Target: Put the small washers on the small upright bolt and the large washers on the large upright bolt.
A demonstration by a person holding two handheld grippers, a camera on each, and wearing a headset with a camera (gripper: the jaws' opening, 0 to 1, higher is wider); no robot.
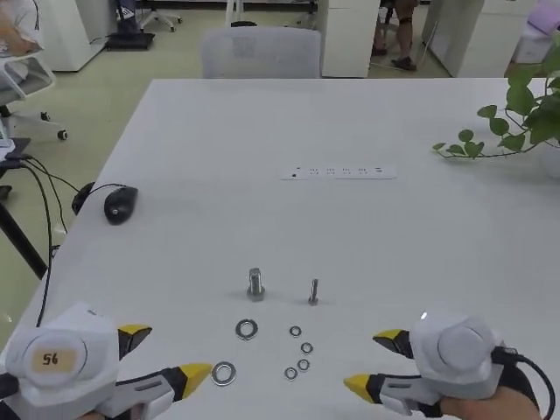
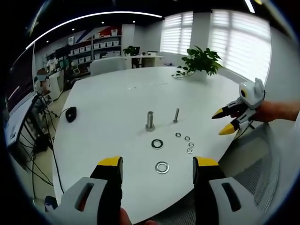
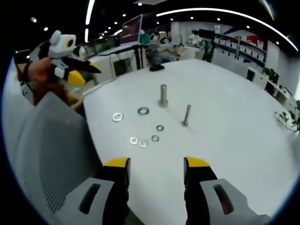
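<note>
Left gripper (image 1: 175, 352) has its yellow-tipped jaws spread wide with nothing between them. Same story for the right gripper (image 1: 366, 359), wide apart and empty. From the left jaws, the nearer large flat silver washer (image 1: 223, 374) lies just beside the lower tip, about 3 o'clock in the head view. In the left gripper view it's dead ahead at 12 o'clock, framed between the two tips. The second large silver washer (image 1: 247, 330) is a bit further out toward 1 o'clock. The large upright steel bolt (image 1: 255, 284) stands just past it, long axis straight up, so I'd guess each washer needs lifting over the top and dropping down. The four small silver washers (image 1: 303, 364) sit in a loose cluster at roughly 9 o'clock from the right jaws, clearly nearer that side. The small upright steel bolt (image 1: 313, 292) is near the cluster at its 12 o'clock. Left for large, right for small looks like the natural split. Everything lies near the close edge of the white desk (image 1: 367, 114), so there's little room at 6 o'clock but loads of bare desk past the bolts. The black computer mouse (image 1: 120, 205) at 10 o'clock is well apart.
</note>
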